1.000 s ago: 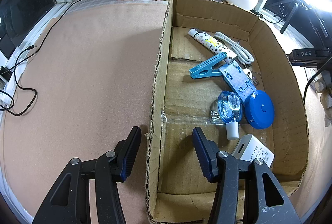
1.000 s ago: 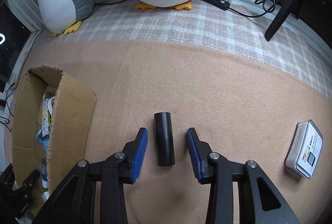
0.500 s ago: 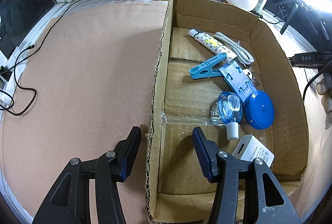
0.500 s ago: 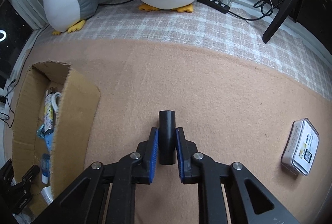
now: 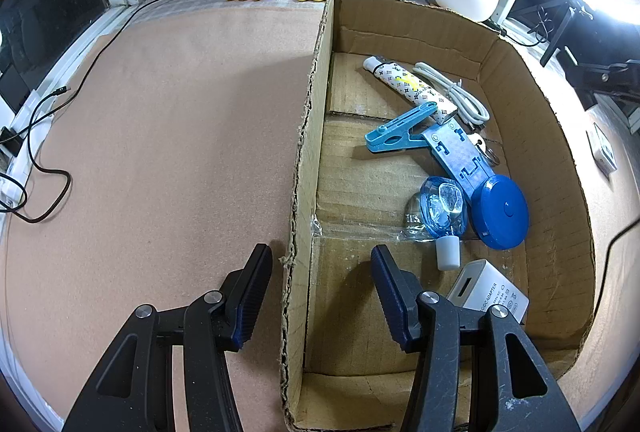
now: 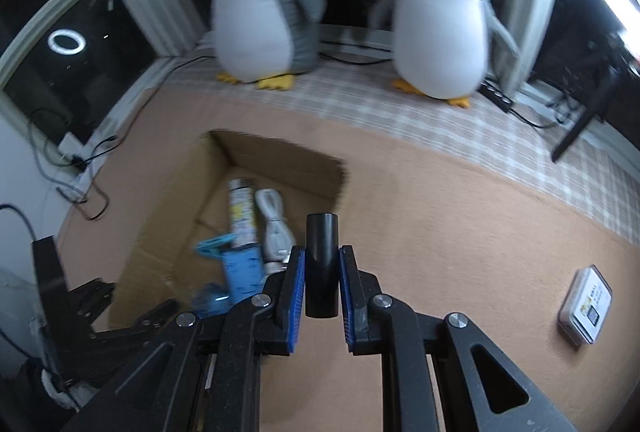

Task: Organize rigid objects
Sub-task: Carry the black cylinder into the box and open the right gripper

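Right wrist view showed your right gripper [image 6: 322, 282] pinching the black cylinder [image 6: 321, 266] near the cardboard box [image 6: 280, 160]; that smooth tube could have slipped out short of it.

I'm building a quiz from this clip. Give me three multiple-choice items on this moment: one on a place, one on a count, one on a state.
1. Where does the white charging cable lie?
A. in the cardboard box
B. on the carpet
C. on the windowsill

2. How many plush penguins stand at the window?
A. one
B. two
C. three

3. What is the right gripper doing?
A. hanging open
B. shut on nothing
C. clamping the black cylinder

Answers: 1 A, it rests by the patterned tube inside the box. 2 B, two show in both views. 3 C, both pads press its sides.
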Demonstrator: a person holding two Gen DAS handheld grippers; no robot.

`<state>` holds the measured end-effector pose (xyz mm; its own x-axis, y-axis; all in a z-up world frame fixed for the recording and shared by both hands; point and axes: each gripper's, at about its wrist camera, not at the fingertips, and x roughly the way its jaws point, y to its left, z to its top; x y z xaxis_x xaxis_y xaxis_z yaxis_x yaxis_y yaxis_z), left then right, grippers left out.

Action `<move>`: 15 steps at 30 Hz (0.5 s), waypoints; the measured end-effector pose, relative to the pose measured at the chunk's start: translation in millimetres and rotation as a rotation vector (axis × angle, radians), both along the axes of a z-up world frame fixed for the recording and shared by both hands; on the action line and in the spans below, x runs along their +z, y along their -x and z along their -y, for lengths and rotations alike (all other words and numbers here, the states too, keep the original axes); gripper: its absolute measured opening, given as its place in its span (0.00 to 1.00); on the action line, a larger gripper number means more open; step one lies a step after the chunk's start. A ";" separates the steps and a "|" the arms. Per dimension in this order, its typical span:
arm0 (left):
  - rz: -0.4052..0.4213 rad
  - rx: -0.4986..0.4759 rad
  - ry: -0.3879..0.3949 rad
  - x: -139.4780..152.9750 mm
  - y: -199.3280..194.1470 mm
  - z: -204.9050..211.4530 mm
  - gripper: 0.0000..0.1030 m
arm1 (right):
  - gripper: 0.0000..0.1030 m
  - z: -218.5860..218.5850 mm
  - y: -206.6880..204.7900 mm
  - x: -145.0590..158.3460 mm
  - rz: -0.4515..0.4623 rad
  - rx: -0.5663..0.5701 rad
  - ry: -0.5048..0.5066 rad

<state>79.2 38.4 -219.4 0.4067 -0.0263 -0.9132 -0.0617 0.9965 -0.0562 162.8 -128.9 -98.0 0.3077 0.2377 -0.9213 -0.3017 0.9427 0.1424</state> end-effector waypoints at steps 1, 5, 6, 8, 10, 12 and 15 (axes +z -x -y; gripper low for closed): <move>-0.001 0.000 0.000 0.1 -0.2 0.0 0.54 | 0.15 -9.7 3.0 0.1 -0.001 0.019 -0.005; -0.001 0.000 0.001 0.0 -0.2 0.1 0.54 | 0.15 -46.7 16.1 -1.7 -0.016 0.106 -0.018; -0.001 0.000 0.001 0.0 -0.1 0.0 0.54 | 0.15 -54.0 19.5 -2.7 -0.019 0.121 -0.018; 0.000 0.000 0.001 -0.1 0.0 -0.1 0.54 | 0.15 -67.5 21.8 -9.0 -0.031 0.150 -0.016; 0.000 0.000 0.002 0.3 0.2 0.1 0.54 | 0.15 -76.4 20.8 -17.0 -0.044 0.166 -0.015; 0.000 0.001 0.003 0.2 0.4 0.0 0.54 | 0.15 -82.9 19.5 -25.2 -0.059 0.180 -0.015; 0.000 0.000 0.002 0.3 0.3 0.0 0.54 | 0.15 -91.3 19.8 -35.7 -0.081 0.196 -0.011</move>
